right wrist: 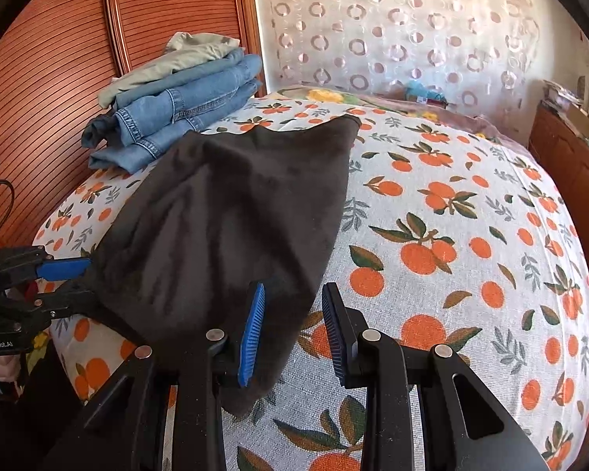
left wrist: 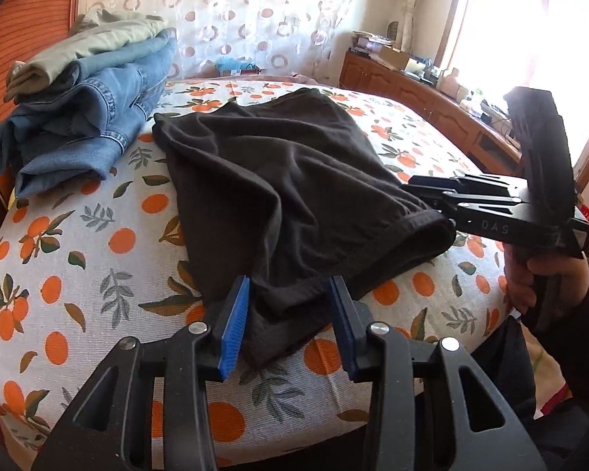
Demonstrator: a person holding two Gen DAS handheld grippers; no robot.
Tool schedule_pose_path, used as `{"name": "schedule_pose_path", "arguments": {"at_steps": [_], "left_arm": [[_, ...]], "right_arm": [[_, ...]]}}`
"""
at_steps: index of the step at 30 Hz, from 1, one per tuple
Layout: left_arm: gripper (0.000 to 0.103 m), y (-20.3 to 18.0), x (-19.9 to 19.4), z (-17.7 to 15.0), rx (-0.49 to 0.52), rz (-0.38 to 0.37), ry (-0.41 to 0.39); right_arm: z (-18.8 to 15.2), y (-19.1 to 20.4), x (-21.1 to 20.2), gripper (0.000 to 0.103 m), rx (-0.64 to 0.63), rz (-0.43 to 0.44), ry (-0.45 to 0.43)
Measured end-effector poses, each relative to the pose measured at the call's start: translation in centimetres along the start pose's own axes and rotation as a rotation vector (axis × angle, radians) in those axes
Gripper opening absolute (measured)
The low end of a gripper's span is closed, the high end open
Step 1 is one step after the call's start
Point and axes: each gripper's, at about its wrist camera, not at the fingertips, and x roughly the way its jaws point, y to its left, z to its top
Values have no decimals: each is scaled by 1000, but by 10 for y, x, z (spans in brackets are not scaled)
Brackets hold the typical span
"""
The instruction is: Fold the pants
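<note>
One pair of black soft-fabric pants [left wrist: 278, 180] is spread on the bed with the white sheet printed with oranges and leaves [left wrist: 78, 243], its near hems at the near edge of the bed. Two tools are seen. The left tool [left wrist: 290, 314] is held with its two blue-padded fingers [left wrist: 235, 314] apart, a black hem corner lying between them; no pad is seen pressing on the cloth. The right tool [right wrist: 292, 322] is likewise held partly open, its left pad [right wrist: 253, 333] over the near right hem and its right pad over the sheet, so no grip is shown. One hand [left wrist: 546, 278] is seen on the right tool's handle. At the far left, one stack of three folded garments [left wrist: 86, 98] is counted: two blue denim, one pale green on top.
</note>
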Motion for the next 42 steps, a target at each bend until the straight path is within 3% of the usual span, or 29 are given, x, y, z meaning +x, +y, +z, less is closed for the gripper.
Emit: {"name": "schedule_pose_path", "arguments": {"at_steps": [10, 14, 19, 26, 31, 33, 37, 42], "left_arm": [[10, 4, -4, 0, 0, 10, -10], [9, 5, -19, 2, 2, 4, -38], [9, 11, -42, 5, -17, -24, -54], [10, 16, -29, -8, -14, 14, 47], [28, 19, -27, -12, -38, 19, 56], [34, 23, -28, -8, -60, 6, 48], [35, 27, -30, 9, -47, 11, 17], [35, 31, -16, 35, -19, 15, 5]], "right_arm": [[1, -1, 2, 31, 17, -13, -7], [0, -2, 2, 31, 22, -12, -6], [0, -3, 2, 31, 24, -10, 0], [1, -4, 2, 31, 26, -10, 3], [0, -5, 0, 31, 32, -17, -5], [-1, -4, -1, 31, 34, -24, -8], [0, 2, -8, 31, 20, -66, -17], [-3, 9, -21, 31, 51, -48, -39]]}}
